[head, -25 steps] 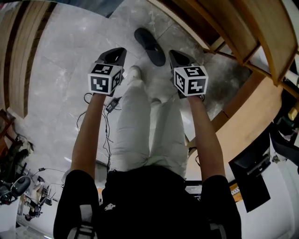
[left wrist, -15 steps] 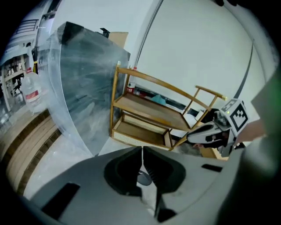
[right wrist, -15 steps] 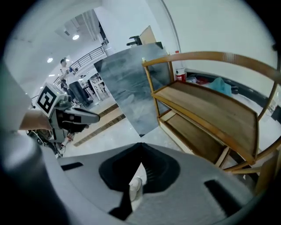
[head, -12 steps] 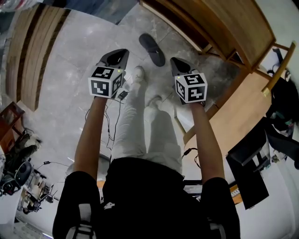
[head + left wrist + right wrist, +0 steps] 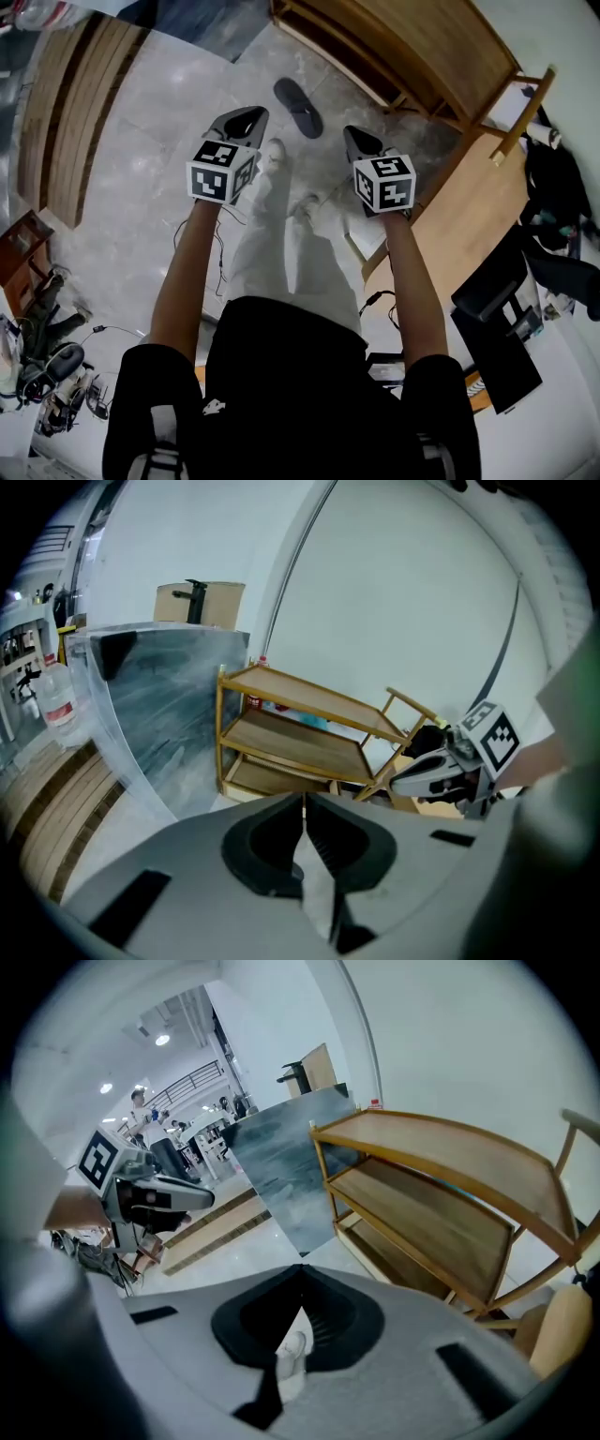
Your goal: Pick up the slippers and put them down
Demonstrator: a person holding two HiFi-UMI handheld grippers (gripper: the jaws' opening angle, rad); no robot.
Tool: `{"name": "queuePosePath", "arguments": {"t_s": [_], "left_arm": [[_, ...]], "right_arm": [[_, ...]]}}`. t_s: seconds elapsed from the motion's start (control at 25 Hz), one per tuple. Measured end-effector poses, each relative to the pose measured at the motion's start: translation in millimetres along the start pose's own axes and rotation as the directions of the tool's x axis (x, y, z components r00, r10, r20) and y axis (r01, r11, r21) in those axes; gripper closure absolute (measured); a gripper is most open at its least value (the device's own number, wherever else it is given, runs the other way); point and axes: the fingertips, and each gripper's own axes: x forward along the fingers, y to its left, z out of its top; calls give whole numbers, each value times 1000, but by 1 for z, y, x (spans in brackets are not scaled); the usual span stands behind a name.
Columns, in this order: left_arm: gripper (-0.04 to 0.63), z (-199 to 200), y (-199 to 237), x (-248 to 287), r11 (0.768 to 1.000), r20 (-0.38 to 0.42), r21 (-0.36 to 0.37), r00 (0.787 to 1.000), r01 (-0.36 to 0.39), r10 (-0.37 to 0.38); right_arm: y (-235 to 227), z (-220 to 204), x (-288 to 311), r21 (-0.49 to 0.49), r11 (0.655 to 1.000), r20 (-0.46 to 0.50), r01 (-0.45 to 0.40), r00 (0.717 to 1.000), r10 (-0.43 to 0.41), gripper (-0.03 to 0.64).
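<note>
on the floor (image 5: 141, 150), dark slipper (image 5: 298, 106), left tongs (image 5: 303, 813), right tongs (image 5: 302, 1286) both pressed together, empty, shelf (image 5: 441, 56) cropped

No word, number or brand can be read anywhere. The marker cube (image 5: 222, 172) on the left tongs (image 5: 246, 119) and its twin (image 5: 385, 183) on the right tongs (image 5: 358, 139) bear only black-and-white square patterns (codes, not letters). A bottle (image 5: 58, 700) has a reddish label, too small to read.
</note>
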Motion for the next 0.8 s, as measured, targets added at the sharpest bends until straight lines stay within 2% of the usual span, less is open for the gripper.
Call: {"name": "queuePosePath", "arguments": {"t_s": [0.24, 0.56, 0.8], "left_arm": [[583, 29, -27, -25, 999, 46, -21, 999, 27, -26], [583, 51, -60, -65, 999, 113, 29, 993, 26, -29], [583, 45, -90, -105, 998, 133, 62, 991, 13, -21]], "right_arm": [[14, 18, -35, -36, 999, 18, 11, 1000, -10, 617], [31, 45, -83, -58, 998, 111, 25, 994, -18, 617], [54, 49, -123, -75, 996, 183, 45, 983, -30, 617]]}}
